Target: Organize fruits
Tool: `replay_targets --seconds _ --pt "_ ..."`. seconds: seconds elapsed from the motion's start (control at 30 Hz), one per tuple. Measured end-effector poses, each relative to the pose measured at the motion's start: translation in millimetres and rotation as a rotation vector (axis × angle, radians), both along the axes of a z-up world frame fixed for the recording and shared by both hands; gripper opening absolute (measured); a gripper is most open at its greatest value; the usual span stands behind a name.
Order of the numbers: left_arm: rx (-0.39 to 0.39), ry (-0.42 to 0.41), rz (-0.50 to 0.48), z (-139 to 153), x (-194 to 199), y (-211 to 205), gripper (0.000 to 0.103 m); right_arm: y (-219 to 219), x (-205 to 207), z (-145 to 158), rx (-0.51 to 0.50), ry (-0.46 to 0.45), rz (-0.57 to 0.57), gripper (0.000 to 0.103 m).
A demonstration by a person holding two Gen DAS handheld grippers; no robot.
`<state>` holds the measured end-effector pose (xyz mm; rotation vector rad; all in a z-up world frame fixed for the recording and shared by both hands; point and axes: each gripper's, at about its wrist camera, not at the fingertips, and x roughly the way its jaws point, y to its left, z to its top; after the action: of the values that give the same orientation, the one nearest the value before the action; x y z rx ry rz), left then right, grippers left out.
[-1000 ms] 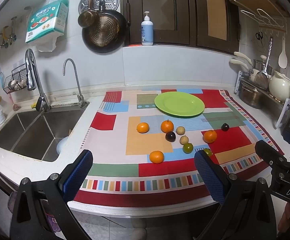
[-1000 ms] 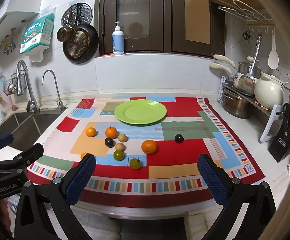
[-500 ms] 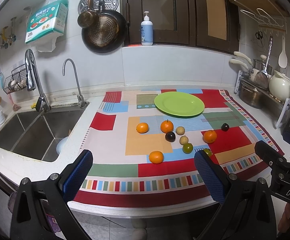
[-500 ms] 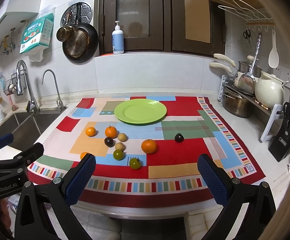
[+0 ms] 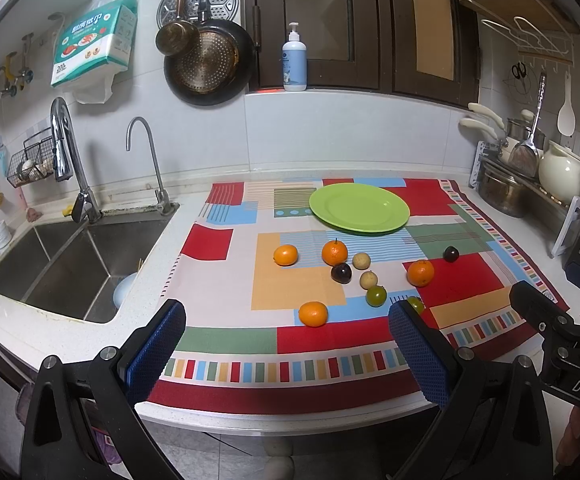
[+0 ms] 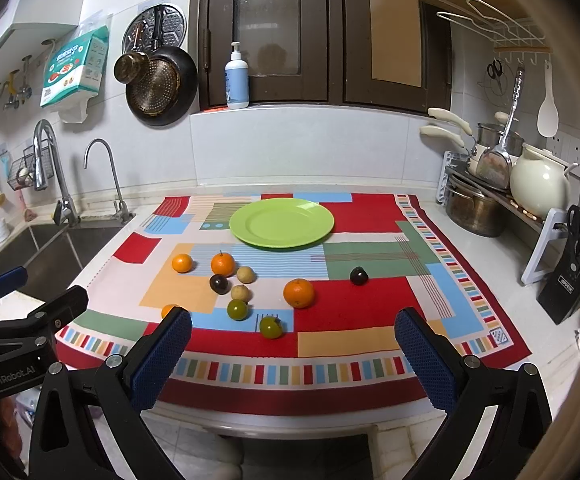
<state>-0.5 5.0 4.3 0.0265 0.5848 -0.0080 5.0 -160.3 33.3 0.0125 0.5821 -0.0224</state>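
Both tools hang in front of the near edge of the bench, over the floor, and neither touches anything. The left gripper (image 5: 286, 336) has its blue padded fingers wide apart and holds nothing. The right gripper (image 6: 293, 344) stands just the same way, apart and empty. I think they are held back like this so that the person can look over the whole scene before choosing a first fruit.

The fruits lie loose on the colourful patchwork cloth (image 6: 369, 300) that covers the bench. There are four small round oranges: one at the left (image 6: 182, 263), one with a little stem (image 6: 222, 263), one more to the right on the red patch (image 6: 298, 293), and one nearest the front edge (image 5: 313, 313), which the right camera sees only partly behind a finger. Between them lie two pale brown round fruits (image 6: 245, 274), two green round fruits (image 6: 237, 309) and one dark purple round fruit (image 6: 219, 283). A second dark purple fruit (image 6: 358, 275) lies well apart to the right.

The round light-green plate (image 6: 250, 236) stands at the back of the cloth, behind all the fruits, and nothing is in it. It seems the place meant for them, so the task is not yet begun. The steel sink (image 5: 70, 264) at the left holds a pale blue bowl-like thing (image 5: 124, 288); I cannot tell more of it.
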Motion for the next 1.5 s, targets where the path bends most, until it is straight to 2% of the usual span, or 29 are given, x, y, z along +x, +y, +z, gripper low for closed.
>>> replay_targets --seconds 1.5 --pt "-0.001 0.009 -0.001 3.3 3.7 3.8 0.103 3.6 -0.3 1.2 -0.003 -0.002 0.002 0.102"
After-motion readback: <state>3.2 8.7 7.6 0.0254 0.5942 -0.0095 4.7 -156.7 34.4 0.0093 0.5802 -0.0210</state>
